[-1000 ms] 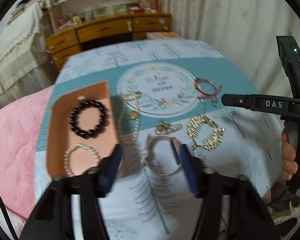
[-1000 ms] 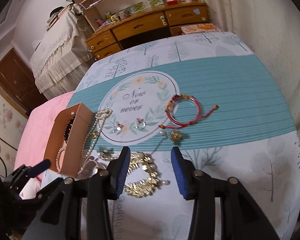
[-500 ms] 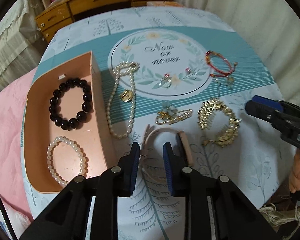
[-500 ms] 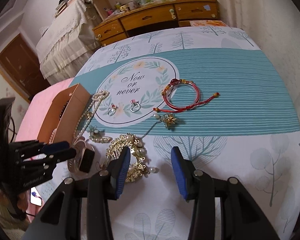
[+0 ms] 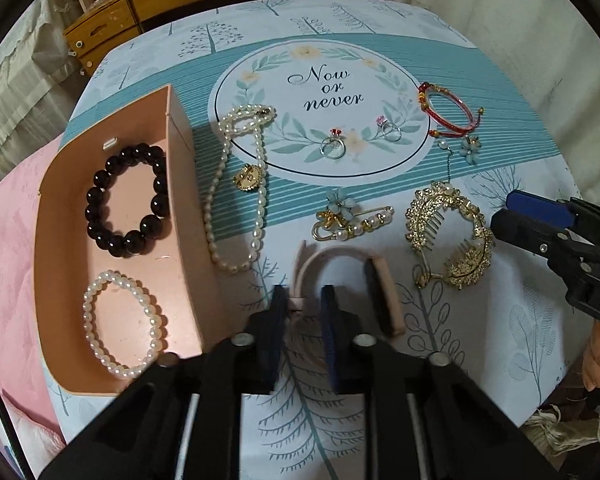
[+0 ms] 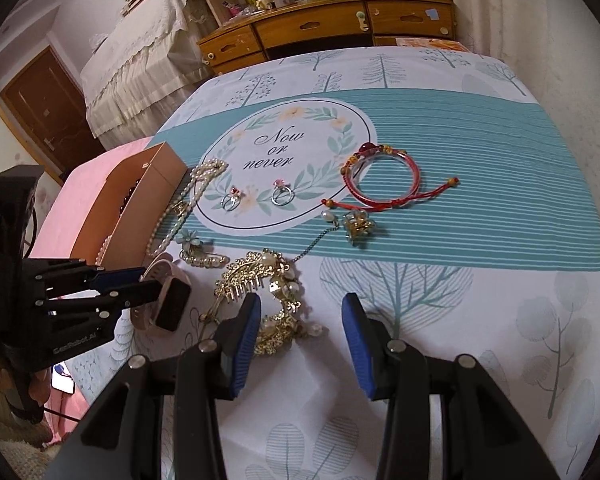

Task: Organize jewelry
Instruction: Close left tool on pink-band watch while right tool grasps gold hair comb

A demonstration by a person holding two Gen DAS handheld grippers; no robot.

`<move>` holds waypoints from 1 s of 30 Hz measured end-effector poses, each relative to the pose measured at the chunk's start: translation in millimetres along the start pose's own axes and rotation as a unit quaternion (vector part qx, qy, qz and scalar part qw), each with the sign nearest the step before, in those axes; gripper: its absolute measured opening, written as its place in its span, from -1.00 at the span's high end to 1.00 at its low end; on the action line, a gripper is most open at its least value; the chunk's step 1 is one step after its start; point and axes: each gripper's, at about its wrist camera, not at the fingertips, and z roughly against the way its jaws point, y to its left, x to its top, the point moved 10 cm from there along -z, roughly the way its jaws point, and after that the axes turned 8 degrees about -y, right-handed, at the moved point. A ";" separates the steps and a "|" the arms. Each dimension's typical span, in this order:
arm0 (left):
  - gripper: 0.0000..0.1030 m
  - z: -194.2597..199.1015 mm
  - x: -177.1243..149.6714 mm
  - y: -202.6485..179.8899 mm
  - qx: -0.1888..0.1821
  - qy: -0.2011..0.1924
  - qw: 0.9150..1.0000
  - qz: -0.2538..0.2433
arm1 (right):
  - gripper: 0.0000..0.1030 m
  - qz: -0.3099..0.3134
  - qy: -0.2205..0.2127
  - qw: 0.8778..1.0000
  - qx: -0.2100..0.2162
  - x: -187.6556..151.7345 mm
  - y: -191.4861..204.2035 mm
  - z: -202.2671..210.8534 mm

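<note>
Left wrist view: the left gripper [image 5: 303, 300] points steeply down beside the pink box [image 5: 180, 216], its jaws having just been closing, now pinched on the strap of the pink watch [image 5: 340, 258].

Right wrist view: the right gripper [image 6: 300, 312] tilts down with jaws partly apart and empty, over the gold comb [image 6: 260, 276], well apart from the pink box [image 6: 132, 200].

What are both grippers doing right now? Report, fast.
Left gripper: jaws have just been closing, now shut on the pink watch band.
Right gripper: jaws open, holding nothing, above the gold hair comb.
</note>
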 end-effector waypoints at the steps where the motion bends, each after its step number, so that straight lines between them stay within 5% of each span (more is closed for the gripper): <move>1: 0.85 0.0 0.7 0.3 0.003 -0.004 1.000 0.002 | 0.17 0.004 0.000 1.000 0.000 0.5 1.3 -0.2; 9: 0.86 -1.4 0.6 -5.0 -0.008 -0.010 1.000 0.001 | 0.18 0.055 0.009 0.998 -0.020 5.1 13.5 -15.2; 14: 0.86 -1.3 0.9 -5.3 -0.006 -0.009 1.000 -0.002 | 0.62 0.076 0.027 0.996 -0.027 2.5 17.3 -28.2; 30: 0.84 -1.5 0.7 -6.8 0.002 -0.023 1.000 -0.020 | 0.63 0.128 0.031 0.990 -0.055 5.1 23.3 -35.1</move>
